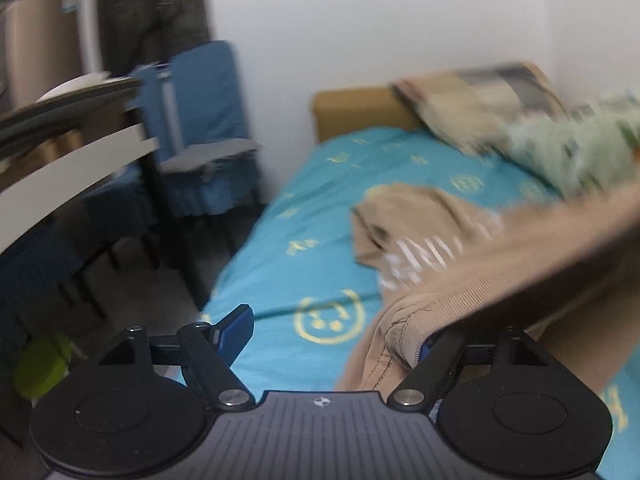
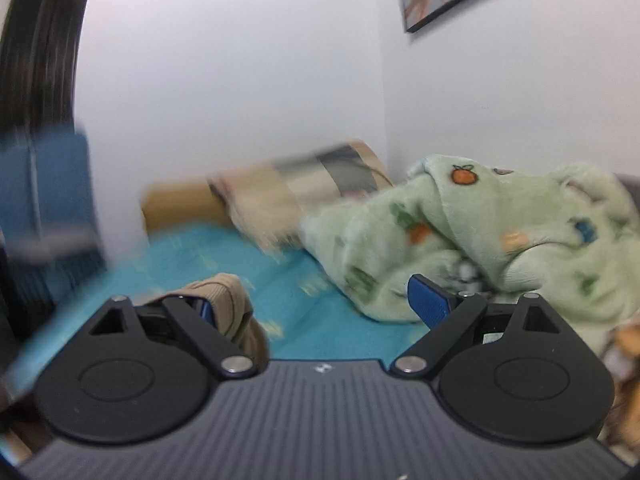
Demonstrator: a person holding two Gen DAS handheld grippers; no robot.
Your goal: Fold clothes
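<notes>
Both hand-held grippers wide (image 1: pixel 332 336) (image 2: pixel 320 312), tan garment (image 1: pixel 460 280) seemingly draped on fingers

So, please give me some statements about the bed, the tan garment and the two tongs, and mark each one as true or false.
1. The bed sheet is teal with yellow smiley faces. True.
2. The left tongs are shut, with the fingers pressed together. False: the jaws stand wide apart, and the tan garment is draped over the right finger only.
3. The tan garment carries white lettering. True, though it is too blurred to read.
4. The green fleece blanket is folded flat. False: it lies in a crumpled heap.
5. In the right wrist view, the tan cloth sits at the left finger of the right tongs. True.
</notes>
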